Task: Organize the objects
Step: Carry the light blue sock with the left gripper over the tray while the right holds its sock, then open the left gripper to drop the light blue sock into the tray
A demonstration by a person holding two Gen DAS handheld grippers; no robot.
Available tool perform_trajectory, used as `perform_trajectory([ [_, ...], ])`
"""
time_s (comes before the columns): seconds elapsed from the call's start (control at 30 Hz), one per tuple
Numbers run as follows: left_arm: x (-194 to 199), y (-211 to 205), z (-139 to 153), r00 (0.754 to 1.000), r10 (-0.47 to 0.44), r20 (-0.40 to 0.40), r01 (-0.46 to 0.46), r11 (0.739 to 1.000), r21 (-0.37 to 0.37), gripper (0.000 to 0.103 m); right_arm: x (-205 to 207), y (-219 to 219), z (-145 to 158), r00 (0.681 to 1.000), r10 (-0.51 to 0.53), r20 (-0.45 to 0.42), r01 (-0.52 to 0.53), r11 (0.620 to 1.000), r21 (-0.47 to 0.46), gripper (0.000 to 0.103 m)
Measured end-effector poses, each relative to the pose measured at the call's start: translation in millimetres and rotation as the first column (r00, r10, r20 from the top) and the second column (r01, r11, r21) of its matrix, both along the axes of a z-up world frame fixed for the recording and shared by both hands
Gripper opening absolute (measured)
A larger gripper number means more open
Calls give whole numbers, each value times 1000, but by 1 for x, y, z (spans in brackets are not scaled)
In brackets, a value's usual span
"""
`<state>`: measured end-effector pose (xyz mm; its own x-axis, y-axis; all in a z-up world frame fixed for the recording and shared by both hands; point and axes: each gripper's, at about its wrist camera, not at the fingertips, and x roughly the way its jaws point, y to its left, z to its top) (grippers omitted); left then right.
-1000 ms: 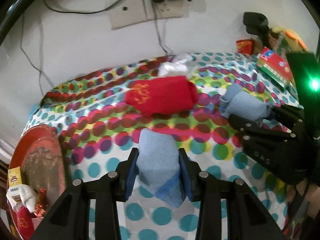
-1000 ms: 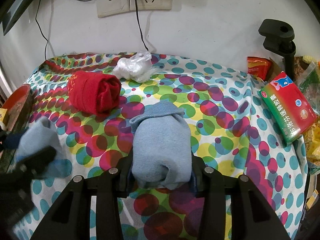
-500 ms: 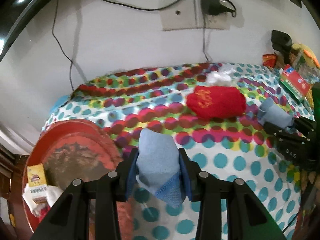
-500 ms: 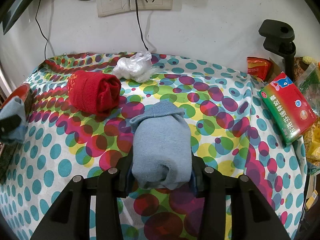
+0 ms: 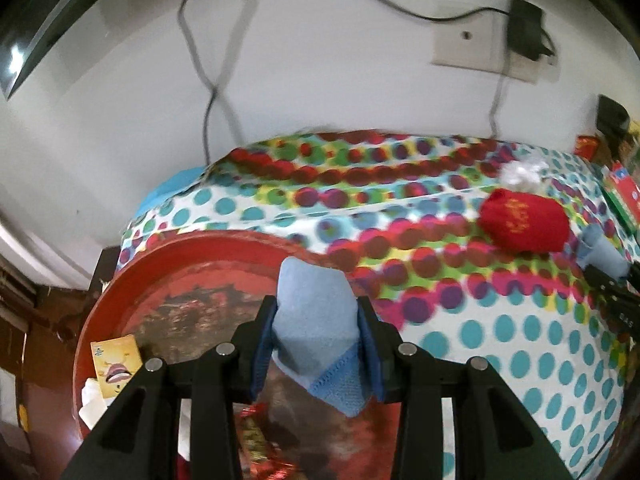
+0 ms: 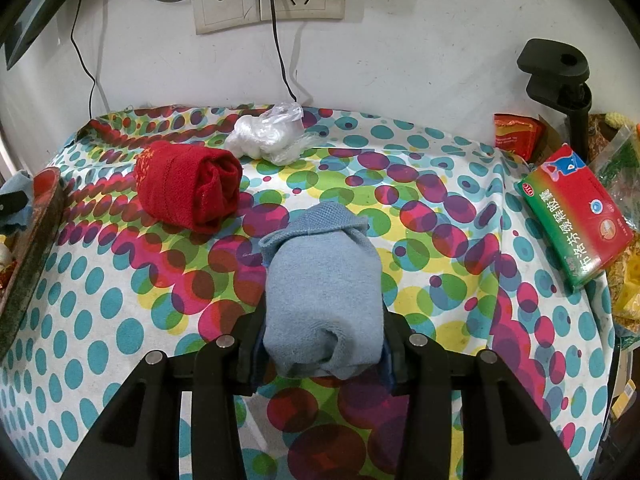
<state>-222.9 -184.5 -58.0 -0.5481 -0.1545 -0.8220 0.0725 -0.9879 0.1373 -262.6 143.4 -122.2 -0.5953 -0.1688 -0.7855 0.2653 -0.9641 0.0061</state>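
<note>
My left gripper [image 5: 316,344] is shut on a folded light-blue cloth [image 5: 314,320] and hangs over the round red tray [image 5: 168,264] at the table's left end. In the right wrist view my right gripper [image 6: 322,344] is shut on a rolled light-blue cloth [image 6: 322,292] that rests low over the dotted tablecloth [image 6: 120,304]. A rolled red cloth [image 6: 188,186] lies on the table behind it to the left; the same red cloth [image 5: 524,218] shows far right in the left wrist view. The right gripper's cloth [image 5: 602,252] shows at that view's right edge.
A crumpled clear plastic bag [image 6: 268,134] lies near the wall. A red-green box [image 6: 576,216], snack packets [image 6: 514,134] and a black clamp stand [image 6: 560,76] crowd the right side. The tray holds a yellow card [image 5: 116,364] and foil wrappers [image 5: 256,440]. Cables and wall sockets [image 6: 268,0] hang behind.
My left gripper has carried its blue cloth leftward from over the tablecloth to above the red tray. The right gripper and its cloth have stayed still.
</note>
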Motion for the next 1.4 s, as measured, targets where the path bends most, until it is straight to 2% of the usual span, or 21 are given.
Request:
perform_trajectory([
  [0.33,-2,-53,-11,997,64,44,-65,998,2,39,0,0,-1,1000,1,-1,-1,1000,3,42],
  [0.63,-4,-89,-23,994,75,78,-76,997,13,39,0,1,-1,1000,1,-1,-1,1000,5,42],
  [0.93,-3,-104,-39,994,59,96,-59,998,-5,42,0,1,-1,1000,1,-1,-1,1000,3,42],
  [1.07,-3,-105,-43,994,52,92,-50,999,-15,48,0,0,-1,1000,1,-1,-1,1000,4,42],
  [1.17,-2,-107,-43,995,52,84,-51,998,-23,51,0,0,-2,1000,1,-1,-1,1000,4,43],
  [1.23,-1,-109,-41,996,36,83,-36,999,0,54,0,0,-2,1000,1,-1,-1,1000,5,43],
  [1.4,9,-109,-37,997,4,74,-4,1000,-5,56,0,1,-2,1000,-2,-1,2,1000,7,45],
])
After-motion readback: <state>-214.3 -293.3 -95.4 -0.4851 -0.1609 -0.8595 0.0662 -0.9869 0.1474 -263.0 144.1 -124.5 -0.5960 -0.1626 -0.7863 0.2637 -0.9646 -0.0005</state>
